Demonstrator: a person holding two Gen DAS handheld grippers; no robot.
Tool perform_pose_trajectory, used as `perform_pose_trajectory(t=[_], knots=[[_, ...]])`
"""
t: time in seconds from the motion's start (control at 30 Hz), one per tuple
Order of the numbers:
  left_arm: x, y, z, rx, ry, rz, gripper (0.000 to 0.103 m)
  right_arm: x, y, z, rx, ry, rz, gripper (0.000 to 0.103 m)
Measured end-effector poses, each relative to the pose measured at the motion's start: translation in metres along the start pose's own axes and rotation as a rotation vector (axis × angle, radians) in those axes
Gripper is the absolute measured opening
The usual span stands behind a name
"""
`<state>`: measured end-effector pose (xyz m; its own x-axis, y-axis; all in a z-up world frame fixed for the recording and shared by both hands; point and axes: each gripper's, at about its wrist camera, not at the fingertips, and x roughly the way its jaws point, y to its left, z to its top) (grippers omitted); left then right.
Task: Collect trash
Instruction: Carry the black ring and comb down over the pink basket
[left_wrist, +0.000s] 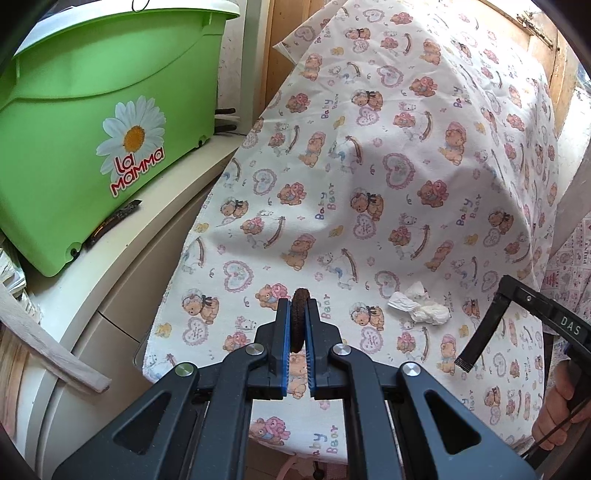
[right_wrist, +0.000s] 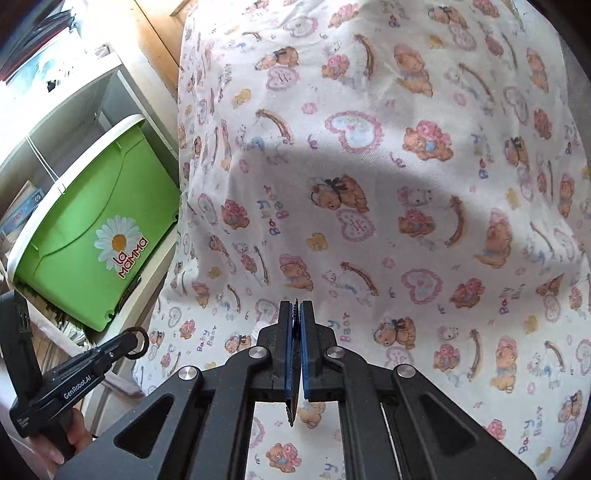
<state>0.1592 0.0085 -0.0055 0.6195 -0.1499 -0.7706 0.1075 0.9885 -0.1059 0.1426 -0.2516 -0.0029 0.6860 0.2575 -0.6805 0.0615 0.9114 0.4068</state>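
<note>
While the left gripper (left_wrist: 298, 314) is clamped on a dark ring-shaped scrap (left_wrist: 298, 317) and the right gripper (right_wrist: 295, 314) pinches a thin dark sliver (right_wrist: 293, 354), the crumpled tissue (left_wrist: 419, 308), at the left gripper's three o'clock on the bear-print cloth (left_wrist: 369, 166), looks light, soft and best pinched mid-wad.

Hidden and cut-off parts on the bear-print cloth

The flat dark serrated piece (right_wrist: 294, 369) clamped in the right gripper (right_wrist: 294, 308) shows only its edge, too thin to identify. The dark brown ring (left_wrist: 298, 319) in the left gripper (left_wrist: 297, 306) is half covered by the blue pads. The green plastic bin (left_wrist: 92, 129) is cut off at the frame's left edge. The white bear-print cloth (left_wrist: 369, 166) conceals whatever lies beneath it.
</note>
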Motion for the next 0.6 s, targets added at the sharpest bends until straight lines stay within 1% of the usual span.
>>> perform_pose_trajectory(t=[0.07, 0.1, 0.2, 0.33, 0.4, 0.5, 0.6], knots=[[-0.001, 0.003, -0.002, -0.002, -0.01, 0.045, 0.006, -0.007, 0.0, -0.004, -0.013, -0.008, -0.014, 0.005], [-0.003, 0.006, -0.004, -0.014, -0.005, 0.043, 0.006, -0.009, 0.002, -0.006, -0.014, -0.011, -0.02, 0.005], [-0.011, 0.015, -0.008, -0.063, 0.0, 0.001, 0.006, -0.019, 0.002, -0.011, -0.017, -0.019, -0.037, 0.005], [-0.027, 0.011, -0.016, -0.036, -0.021, 0.011, 0.006, -0.034, 0.012, -0.023, -0.036, -0.03, -0.025, 0.005], [-0.032, 0.009, -0.018, -0.034, -0.008, -0.017, 0.006, -0.044, 0.018, -0.033, -0.058, -0.03, -0.029, 0.005], [-0.04, 0.005, -0.018, -0.044, 0.006, -0.024, 0.006, -0.06, 0.028, -0.049, -0.074, -0.016, -0.007, 0.005], [-0.059, -0.006, -0.029, 0.014, -0.013, -0.034, 0.006, -0.076, 0.04, -0.07, -0.119, -0.031, -0.005, 0.005]])
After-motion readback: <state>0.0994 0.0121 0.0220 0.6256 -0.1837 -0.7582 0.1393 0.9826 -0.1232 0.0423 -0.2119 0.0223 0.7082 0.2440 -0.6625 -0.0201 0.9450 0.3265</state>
